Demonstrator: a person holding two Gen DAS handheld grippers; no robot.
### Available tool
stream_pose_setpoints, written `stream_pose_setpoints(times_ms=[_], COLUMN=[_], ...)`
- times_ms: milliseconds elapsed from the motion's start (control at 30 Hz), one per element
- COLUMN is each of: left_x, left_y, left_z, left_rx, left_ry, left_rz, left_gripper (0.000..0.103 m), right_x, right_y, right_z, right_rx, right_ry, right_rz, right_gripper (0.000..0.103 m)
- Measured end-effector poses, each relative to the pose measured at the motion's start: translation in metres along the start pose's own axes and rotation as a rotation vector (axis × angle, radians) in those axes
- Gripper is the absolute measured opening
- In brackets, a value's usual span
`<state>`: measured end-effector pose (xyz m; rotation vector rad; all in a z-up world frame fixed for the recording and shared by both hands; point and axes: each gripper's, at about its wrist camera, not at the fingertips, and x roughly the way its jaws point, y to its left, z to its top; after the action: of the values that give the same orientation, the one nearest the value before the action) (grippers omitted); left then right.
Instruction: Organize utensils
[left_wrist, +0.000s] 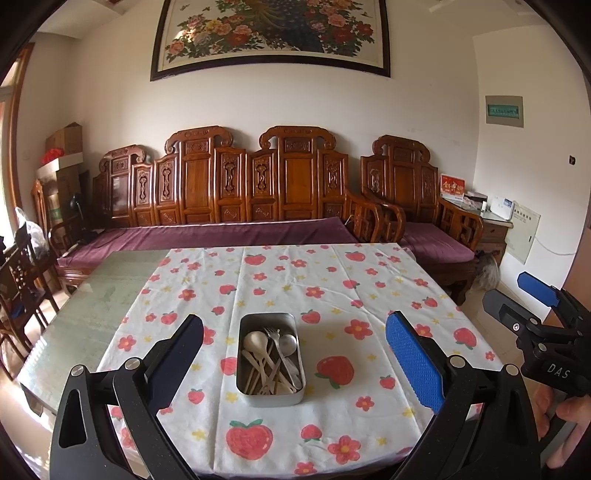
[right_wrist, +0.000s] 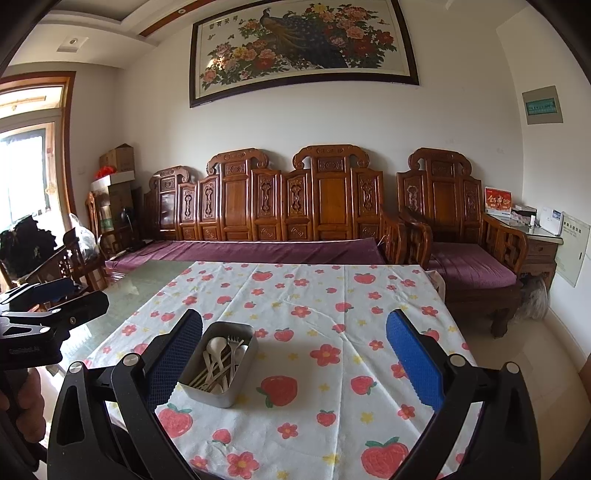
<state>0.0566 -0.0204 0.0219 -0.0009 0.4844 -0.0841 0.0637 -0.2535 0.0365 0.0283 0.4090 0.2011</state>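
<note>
A metal tin stands on the strawberry-print tablecloth. It holds several utensils: a white plastic spoon, a metal spoon, a metal fork and white plastic pieces. My left gripper is open and empty, held above the table with the tin between its fingers' line of sight. My right gripper is open and empty; the tin sits just right of its left finger. The right gripper also shows in the left wrist view.
The cloth covers the right part of a glass-topped table. A carved wooden sofa with purple cushions stands behind the table, an armchair to its right. Wooden chairs stand at the left. The left gripper shows at the left of the right wrist view.
</note>
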Motion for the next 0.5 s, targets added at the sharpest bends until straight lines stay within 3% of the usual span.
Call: stream_pose_setpoints(times_ms=[500], left_x=[-0.0009], left_y=[0.0008], left_z=[0.0020], left_rx=[-0.002], left_ry=[-0.004], left_rz=[-0.001], left_gripper=[0.095], right_x=[0.0017], right_y=[0.0031], right_z=[-0.0031], right_rx=[-0.002], right_ry=[-0.004], right_rz=[0.006], right_gripper=[0.100])
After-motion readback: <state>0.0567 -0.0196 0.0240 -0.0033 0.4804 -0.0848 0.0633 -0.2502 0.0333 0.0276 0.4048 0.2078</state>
